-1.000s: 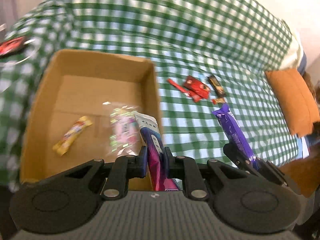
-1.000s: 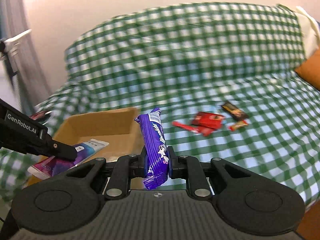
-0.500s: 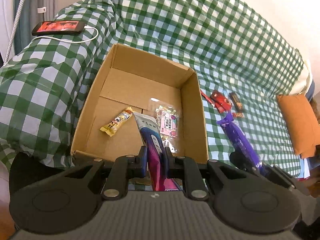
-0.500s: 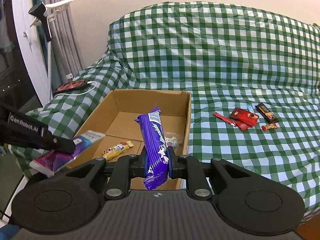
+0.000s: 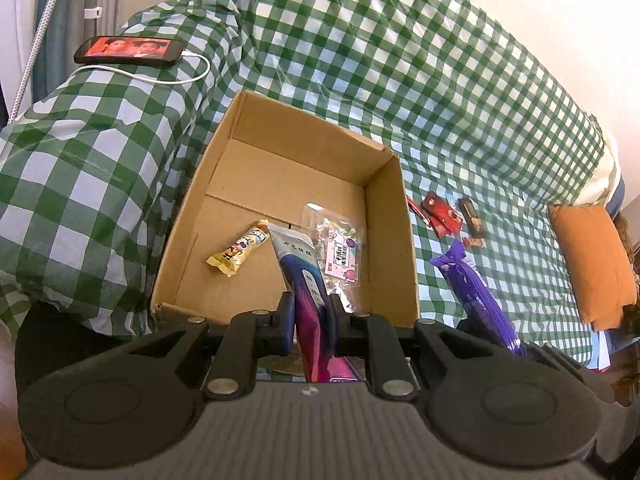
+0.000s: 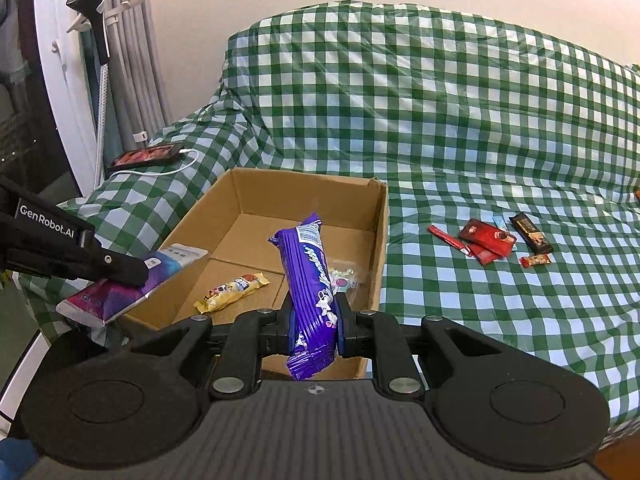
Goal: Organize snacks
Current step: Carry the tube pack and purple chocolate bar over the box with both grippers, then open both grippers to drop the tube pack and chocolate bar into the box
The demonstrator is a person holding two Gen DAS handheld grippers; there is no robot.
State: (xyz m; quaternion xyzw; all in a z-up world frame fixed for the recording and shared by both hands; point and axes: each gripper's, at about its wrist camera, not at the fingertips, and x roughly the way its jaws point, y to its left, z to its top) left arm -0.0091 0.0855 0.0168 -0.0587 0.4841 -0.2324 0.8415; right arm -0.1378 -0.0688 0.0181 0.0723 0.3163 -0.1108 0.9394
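An open cardboard box (image 5: 388, 216) (image 6: 380, 240) sits on a green checked sofa. In it lie a yellow snack bar (image 5: 238, 253) (image 6: 232, 292) and a clear candy bag (image 5: 340, 248) (image 6: 340, 276). My left gripper (image 5: 310, 320) (image 6: 132, 272) is shut on a pink and blue packet (image 5: 304, 280) (image 6: 120, 292), held over the box's near edge. My right gripper (image 6: 314, 324) is shut on a purple snack bag (image 6: 306, 272) (image 5: 474, 296), held just in front of the box's near right corner. Several red and dark snacks (image 5: 444, 216) (image 6: 488, 240) lie on the sofa to the right of the box.
A phone (image 5: 128, 50) (image 6: 146, 157) on a white cable rests on the sofa's left arm. An orange cushion (image 5: 592, 260) lies at the far right. A white stand and grey curtains (image 6: 120, 60) are at the left.
Both grippers have pulled back and to the left, so the whole box and the sofa arm now show. Both keep hold of their packets.
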